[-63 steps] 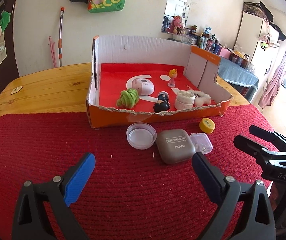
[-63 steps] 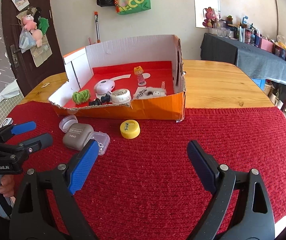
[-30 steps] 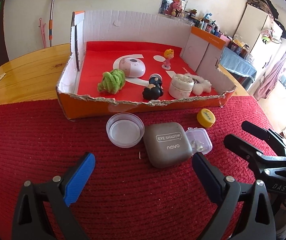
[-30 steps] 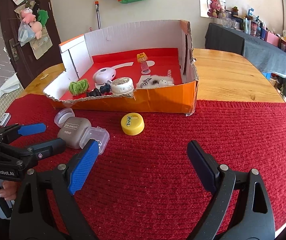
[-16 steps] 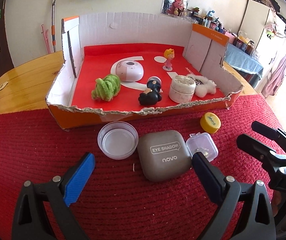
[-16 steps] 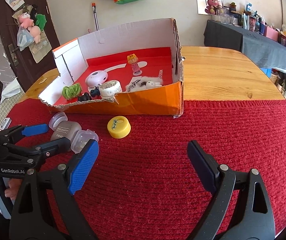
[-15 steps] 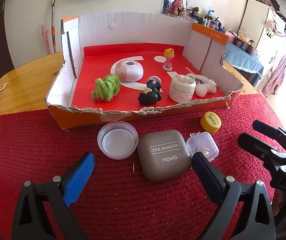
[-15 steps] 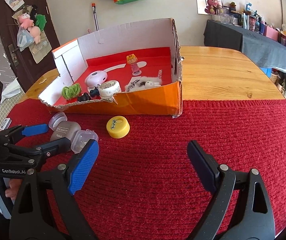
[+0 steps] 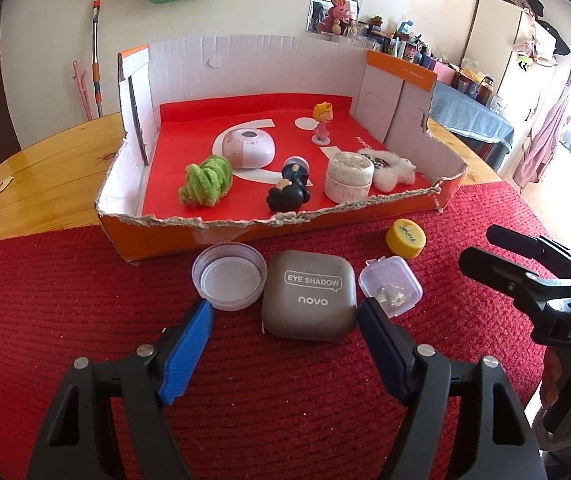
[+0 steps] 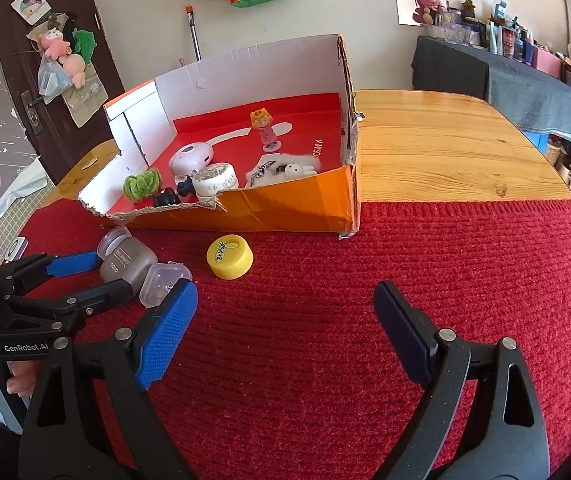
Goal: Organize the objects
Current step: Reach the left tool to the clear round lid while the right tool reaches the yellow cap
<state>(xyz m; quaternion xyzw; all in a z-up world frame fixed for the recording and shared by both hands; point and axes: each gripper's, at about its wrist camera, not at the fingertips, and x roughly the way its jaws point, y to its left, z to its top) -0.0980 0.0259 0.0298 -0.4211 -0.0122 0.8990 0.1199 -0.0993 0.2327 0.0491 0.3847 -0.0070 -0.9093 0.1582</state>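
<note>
On the red mat, a grey eye shadow case lies between a clear round lid and a small clear plastic box. A yellow cap lies further right. My left gripper is closing, its blue pads on either side of the case's near end without pressing on it. In the right wrist view the case sits between the left gripper's fingers. My right gripper hangs open over bare mat, just short of the yellow cap.
A cut-down cardboard box stands behind the loose items, holding a green fuzzy toy, a pink device, a black figure, a white jar, a white plush and a blond figurine. A wooden table top extends beyond the mat.
The left gripper's jaws have narrowed and come up around the eye shadow case. The right gripper has stayed in place, still wide.
</note>
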